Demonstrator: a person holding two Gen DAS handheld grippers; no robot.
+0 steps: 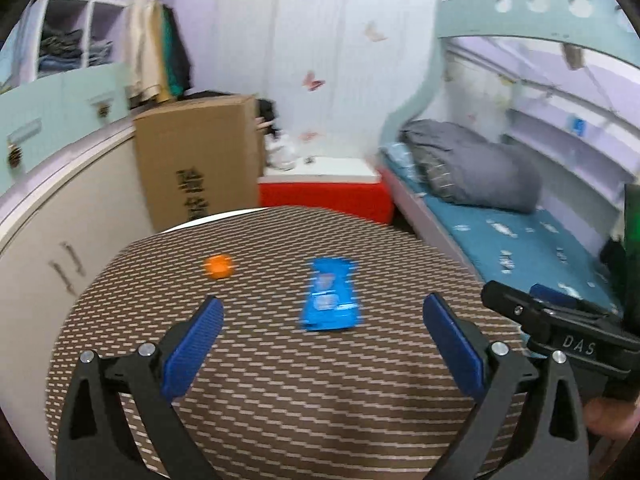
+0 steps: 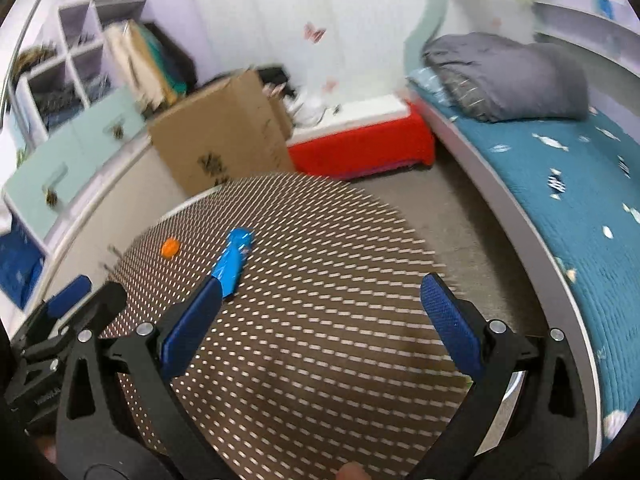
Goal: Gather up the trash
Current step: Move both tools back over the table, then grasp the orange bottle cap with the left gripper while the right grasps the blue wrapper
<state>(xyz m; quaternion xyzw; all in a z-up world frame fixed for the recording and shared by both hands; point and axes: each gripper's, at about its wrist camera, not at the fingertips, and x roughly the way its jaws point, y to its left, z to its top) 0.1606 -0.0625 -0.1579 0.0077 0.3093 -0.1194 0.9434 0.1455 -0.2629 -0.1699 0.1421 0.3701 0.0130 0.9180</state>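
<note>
A flat, glossy blue wrapper [image 1: 331,295] lies on the round table [image 1: 280,392], its long axis running away from the left gripper [image 1: 323,326], which sits nearer and frames it between wide-open, empty fingers. The right gripper [image 2: 320,304], equally open and empty, has the wrapper off to its left. A small orange scrap [image 1: 218,266] sits apart to the wrapper's left. The tablecloth looks woven and brown.

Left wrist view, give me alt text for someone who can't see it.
The open left gripper hovers over a round table with a brown patterned cover, its blue-padded fingers spread wide toward a blue wrapper and a small orange piece lying apart. The right gripper enters at the right edge; a bed stands behind.
</note>
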